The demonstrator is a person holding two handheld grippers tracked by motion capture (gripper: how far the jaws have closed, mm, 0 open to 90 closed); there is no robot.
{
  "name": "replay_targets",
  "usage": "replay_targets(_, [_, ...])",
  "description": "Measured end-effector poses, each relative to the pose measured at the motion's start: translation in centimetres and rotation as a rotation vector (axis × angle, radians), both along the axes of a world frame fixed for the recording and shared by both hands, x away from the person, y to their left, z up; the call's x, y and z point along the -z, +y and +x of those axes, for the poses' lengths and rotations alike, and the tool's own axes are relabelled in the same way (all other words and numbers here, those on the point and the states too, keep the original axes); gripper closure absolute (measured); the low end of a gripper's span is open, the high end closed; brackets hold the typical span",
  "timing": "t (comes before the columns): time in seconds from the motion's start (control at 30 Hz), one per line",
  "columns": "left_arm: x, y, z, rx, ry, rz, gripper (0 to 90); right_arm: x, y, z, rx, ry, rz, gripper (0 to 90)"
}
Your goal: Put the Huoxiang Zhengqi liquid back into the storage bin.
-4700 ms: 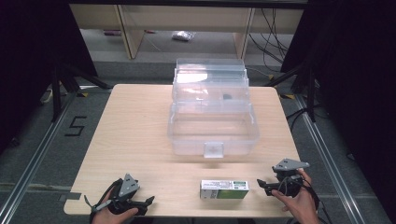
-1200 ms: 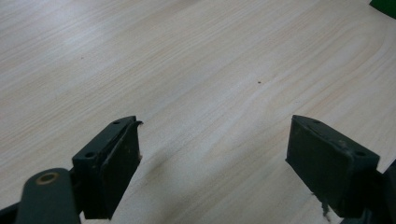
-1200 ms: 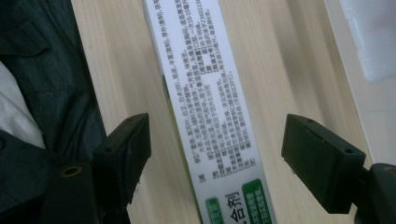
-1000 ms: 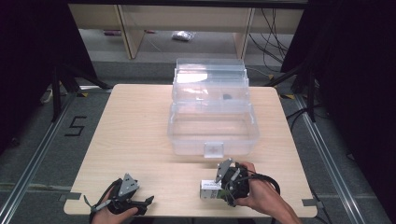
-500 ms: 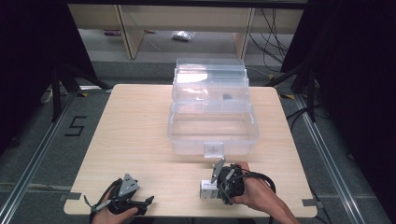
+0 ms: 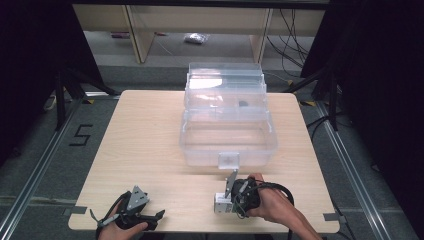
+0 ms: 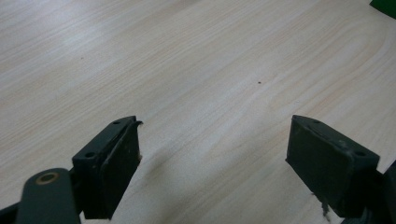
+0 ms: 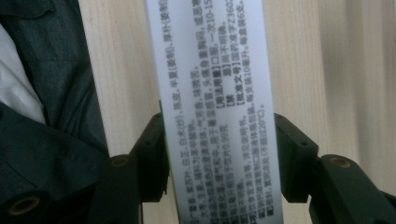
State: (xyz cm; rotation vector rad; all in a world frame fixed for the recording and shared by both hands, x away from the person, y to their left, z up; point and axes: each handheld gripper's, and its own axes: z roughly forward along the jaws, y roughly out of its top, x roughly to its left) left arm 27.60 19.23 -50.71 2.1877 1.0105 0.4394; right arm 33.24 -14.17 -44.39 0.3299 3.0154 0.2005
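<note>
On the wooden table (image 6: 150, 150), the right gripper's (image 6: 235, 199) closing jaws clasp the box (image 8: 215, 116); left gripper (image 6: 150, 218) gapes empty.

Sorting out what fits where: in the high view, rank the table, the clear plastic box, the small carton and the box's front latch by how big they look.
1. table
2. clear plastic box, lid open
3. small carton, partly hidden by the right claw, so its full size is unsure
4. front latch; looks close to the carton's visible part
</note>
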Motion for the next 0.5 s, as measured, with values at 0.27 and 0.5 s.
replay_targets(0.27, [-0.01, 0.03, 0.03, -0.002, -0.001, 0.0, 16.7, 0.05, 0.58, 0.05, -0.062, 0.03, -0.037, 60.9])
replay_targets(0.5, [0.05, 0.04, 0.05, -0.004, -0.007, -0.007, 16.7, -0.25, 0.51, 0.28, -0.096, 0.011, -0.035, 64.6])
